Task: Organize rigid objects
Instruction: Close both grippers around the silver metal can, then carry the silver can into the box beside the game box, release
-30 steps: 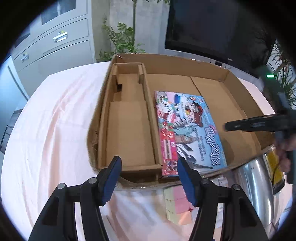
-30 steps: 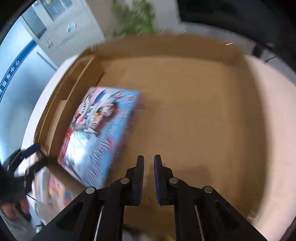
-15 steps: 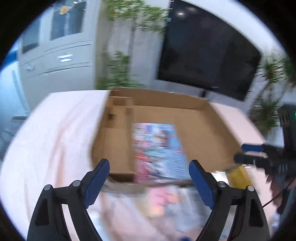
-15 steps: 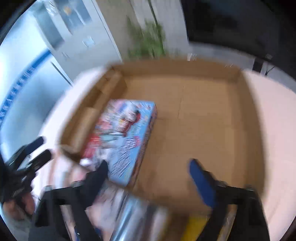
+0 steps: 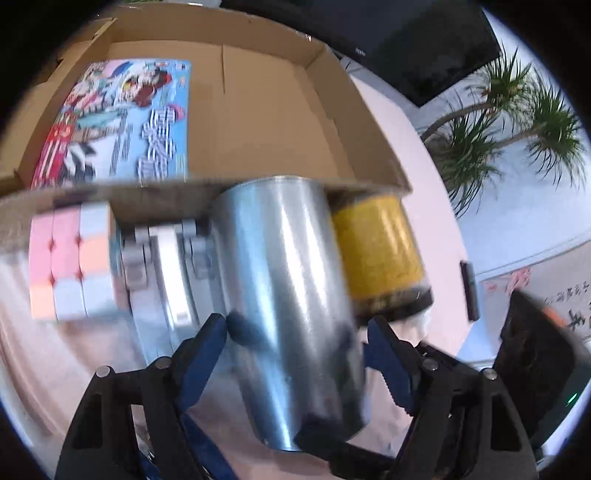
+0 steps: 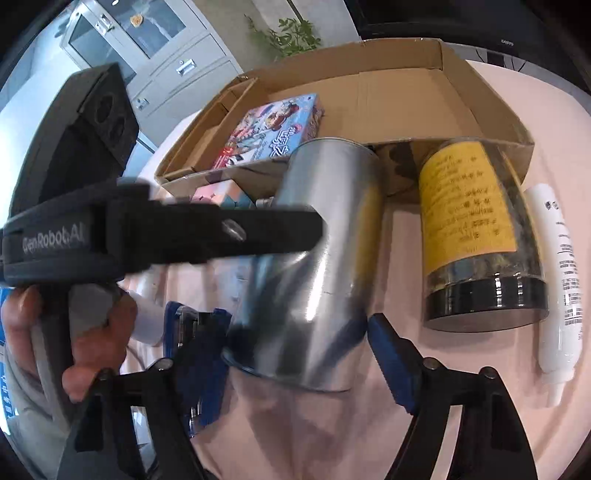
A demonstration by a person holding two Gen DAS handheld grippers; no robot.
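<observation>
Pink cloth (image 6: pixel 498 406) covers the table, grey cabinets (image 6: pixel 155 48) at 11 o'clock. Left gripper (image 5: pixel 297 332) and right gripper (image 6: pixel 299 328) both gape wide around the steel can (image 6: pixel 317 266), can't tell if either's gripping.

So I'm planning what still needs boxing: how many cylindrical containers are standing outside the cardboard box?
2: the shiny metal can at the box's near wall, and the yellow-labelled jar just right of it. Others may be hidden behind them.

"GenRobot.AI" is printed on the left gripper (image 6: pixel 295 229); "SANYO" on the monitor (image 6: pixel 506 22).
</observation>
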